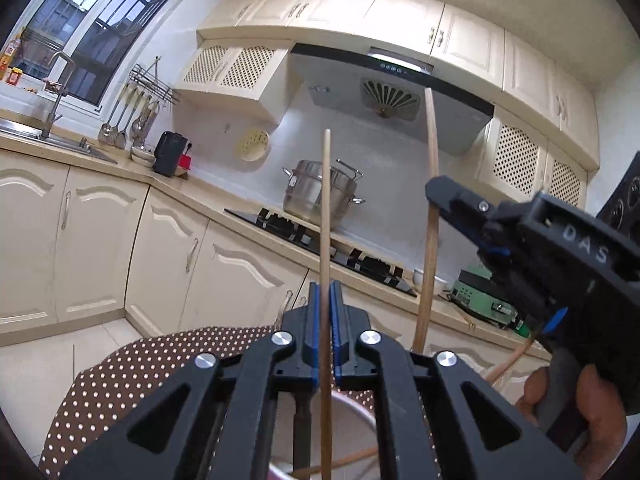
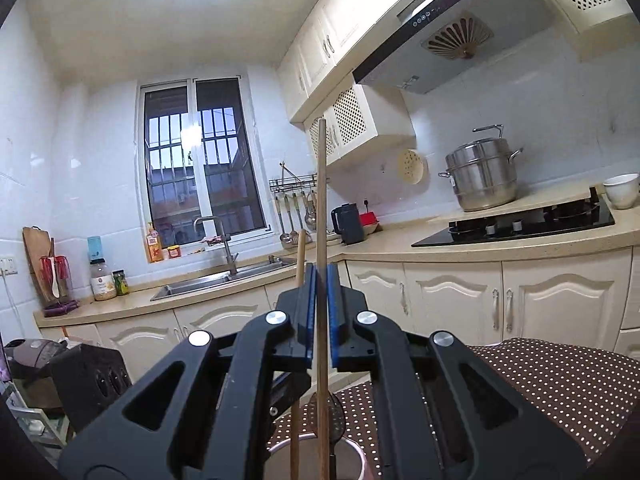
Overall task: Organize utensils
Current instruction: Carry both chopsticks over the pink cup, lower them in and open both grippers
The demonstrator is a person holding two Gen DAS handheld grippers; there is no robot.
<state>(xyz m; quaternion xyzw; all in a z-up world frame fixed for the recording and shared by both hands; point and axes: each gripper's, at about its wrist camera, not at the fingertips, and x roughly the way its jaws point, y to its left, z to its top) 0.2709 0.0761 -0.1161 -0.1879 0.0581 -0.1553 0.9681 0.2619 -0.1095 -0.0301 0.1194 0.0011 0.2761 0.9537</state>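
Note:
My left gripper (image 1: 325, 308) is shut on a thin wooden stick (image 1: 326, 208) that stands upright. My right gripper (image 2: 319, 288) is shut on a wooden-handled utensil (image 2: 321, 200), also upright; its dark slotted head (image 2: 338, 420) hangs below the jaws over a pink-rimmed container (image 2: 362, 460). In the left wrist view the right gripper (image 1: 438, 196) grips that thicker wooden handle (image 1: 430, 240). A second wooden handle (image 2: 299, 256) stands just left of the right jaws. The container rim (image 1: 352, 404) sits under the left gripper, with another wooden stick (image 1: 344, 462) lying across it.
A brown polka-dot cloth (image 1: 132, 380) covers the table under both grippers. Behind are cream cabinets, a black hob (image 1: 320, 244) with a steel pot (image 1: 320, 192), a sink (image 2: 224, 278), a black kettle (image 2: 348, 224) and a white bowl (image 2: 622, 190).

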